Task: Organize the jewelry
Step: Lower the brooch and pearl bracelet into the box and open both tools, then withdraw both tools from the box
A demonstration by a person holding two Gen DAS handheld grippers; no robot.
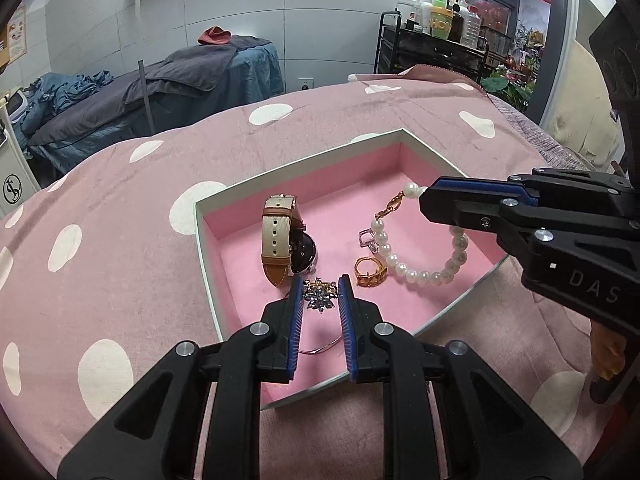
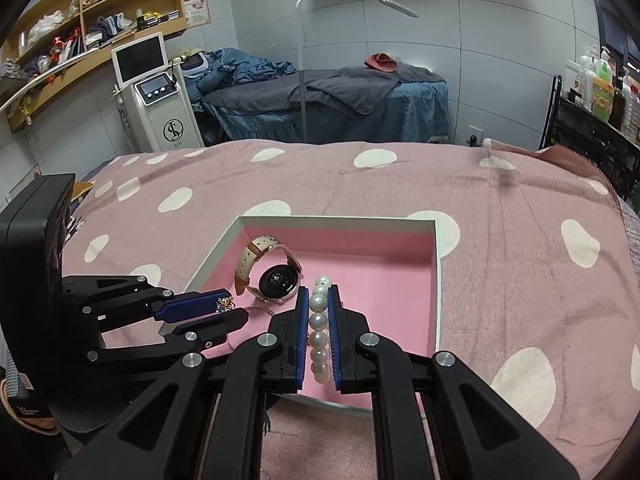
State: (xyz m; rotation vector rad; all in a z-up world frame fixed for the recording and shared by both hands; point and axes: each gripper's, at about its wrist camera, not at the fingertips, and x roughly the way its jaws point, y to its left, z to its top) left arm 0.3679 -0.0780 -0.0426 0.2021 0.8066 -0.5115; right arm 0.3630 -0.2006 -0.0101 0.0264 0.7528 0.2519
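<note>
Pearl bracelet pinched between right tongs (over tray).

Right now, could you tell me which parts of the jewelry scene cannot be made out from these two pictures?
- Pearl bracelet: left wrist view, one stretch hidden by the right gripper; right wrist view, only the clamped beads show.
- Flower brooch: its sides covered by the left gripper; whether it is lifted is unclear.
- Gold ring and silver ring: hidden in the right wrist view.
- Box: near wall behind both grippers.
</note>
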